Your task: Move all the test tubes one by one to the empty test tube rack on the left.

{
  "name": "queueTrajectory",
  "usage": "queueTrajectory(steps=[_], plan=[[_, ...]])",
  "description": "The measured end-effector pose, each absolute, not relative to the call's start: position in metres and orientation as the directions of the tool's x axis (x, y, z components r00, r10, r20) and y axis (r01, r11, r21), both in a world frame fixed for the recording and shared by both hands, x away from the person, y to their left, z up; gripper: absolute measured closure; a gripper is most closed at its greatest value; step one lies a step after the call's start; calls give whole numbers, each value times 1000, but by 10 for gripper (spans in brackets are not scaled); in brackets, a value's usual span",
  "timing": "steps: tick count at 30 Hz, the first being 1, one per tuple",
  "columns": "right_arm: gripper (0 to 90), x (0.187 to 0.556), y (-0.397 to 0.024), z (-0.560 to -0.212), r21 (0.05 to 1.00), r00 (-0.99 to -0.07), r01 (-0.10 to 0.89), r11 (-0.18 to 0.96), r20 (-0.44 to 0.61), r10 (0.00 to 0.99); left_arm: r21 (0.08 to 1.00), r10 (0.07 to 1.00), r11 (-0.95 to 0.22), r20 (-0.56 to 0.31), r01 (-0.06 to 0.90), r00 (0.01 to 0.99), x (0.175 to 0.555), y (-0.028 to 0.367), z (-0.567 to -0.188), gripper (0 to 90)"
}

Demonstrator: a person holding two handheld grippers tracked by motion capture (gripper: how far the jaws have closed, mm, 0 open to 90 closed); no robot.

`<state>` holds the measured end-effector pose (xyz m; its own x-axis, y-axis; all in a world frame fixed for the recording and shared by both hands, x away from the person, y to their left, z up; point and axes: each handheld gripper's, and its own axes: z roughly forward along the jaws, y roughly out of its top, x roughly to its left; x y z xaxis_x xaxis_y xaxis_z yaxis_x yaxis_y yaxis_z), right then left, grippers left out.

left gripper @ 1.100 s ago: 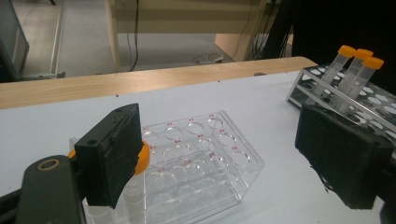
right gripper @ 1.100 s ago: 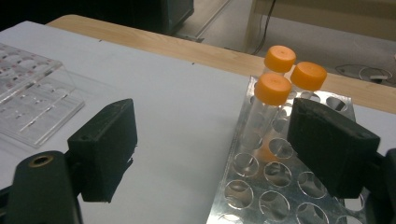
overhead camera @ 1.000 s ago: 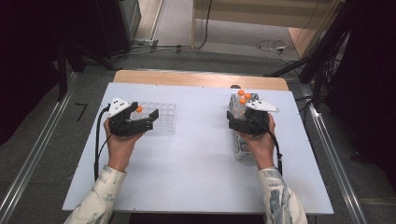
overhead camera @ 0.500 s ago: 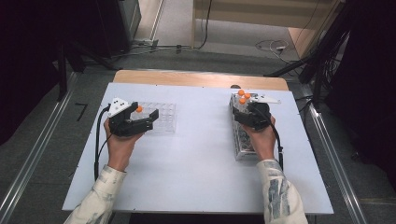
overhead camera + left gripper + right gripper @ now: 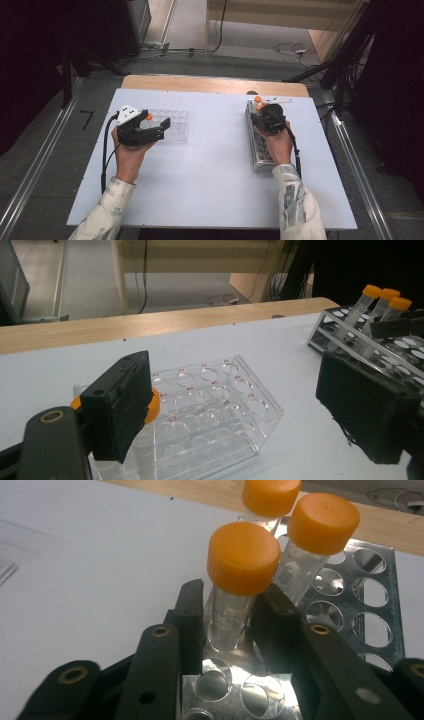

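Right gripper (image 5: 231,611) closing on nearest tube (image 5: 240,575), two capped tubes (image 5: 315,535) crowding behind

Even overhead light on my pale blue tabletop (image 5: 210,175), soft shadows; room around it falls near black. High view soft, low detail. Glare off my shiny perforated metal tube rack (image 5: 370,595). My near black jaws blur out of focus in both gripper views, edges slightly bowed.

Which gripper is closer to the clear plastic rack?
Left. The left gripper hangs right over the clear plastic rack; the right gripper is across the table at the metal rack.
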<state>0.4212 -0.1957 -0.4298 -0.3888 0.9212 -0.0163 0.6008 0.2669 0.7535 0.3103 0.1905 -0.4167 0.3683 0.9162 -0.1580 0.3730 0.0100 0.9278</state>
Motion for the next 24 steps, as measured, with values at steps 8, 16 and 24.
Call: queueTrajectory(steps=[8, 16, 24], plan=[[717, 419, -198, -427, 766, -389, 588, 259, -13, 921, 929, 914, 14, -161, 369, 373, 309, 190, -416, 154], [717, 412, -202, -416, 805, -389, 546, 234, -3, 921, 929, 914, 8, -157, 369, 374, 309, 189, -416, 153], [717, 404, -204, -401, 837, -396, 501, 221, -5, 918, 930, 914, 7, -155, 369, 375, 309, 189, -416, 154]])
